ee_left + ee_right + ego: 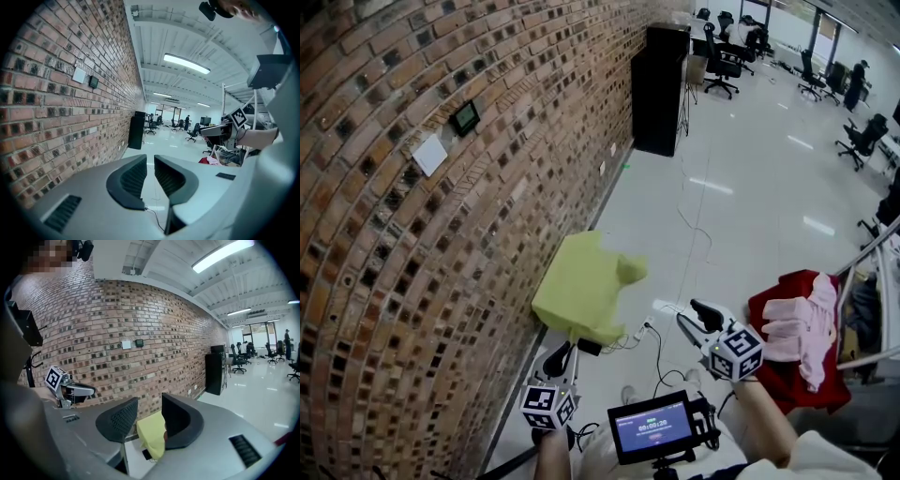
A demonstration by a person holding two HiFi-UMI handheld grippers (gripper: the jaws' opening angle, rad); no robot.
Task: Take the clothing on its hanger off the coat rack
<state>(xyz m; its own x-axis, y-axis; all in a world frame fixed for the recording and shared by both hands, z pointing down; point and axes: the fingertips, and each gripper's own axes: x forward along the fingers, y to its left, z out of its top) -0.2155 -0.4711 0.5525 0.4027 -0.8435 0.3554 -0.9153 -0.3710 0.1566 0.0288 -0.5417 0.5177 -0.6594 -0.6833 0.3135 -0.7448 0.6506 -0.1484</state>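
Note:
A red garment (783, 380) with a pink garment (802, 328) over it hangs at the right of the head view, beside the metal bars of a rack (862, 258); no hanger shows. My right gripper (694, 314) is just left of these clothes, apart from them, and points toward the brick wall. Its jaws stand open with nothing between them (150, 420). My left gripper (562, 354) is low by the wall. Only a narrow gap parts its jaws (150, 176), and they hold nothing. The clothes (208, 160) show small and far in the left gripper view.
A brick wall (412, 234) runs along the left. A yellow-green cover (581, 286) lies over something at its foot, with cables (661, 352) on the white floor beside it. A black cabinet (661, 89) and office chairs (722, 61) stand farther back. A small screen (654, 427) sits below the grippers.

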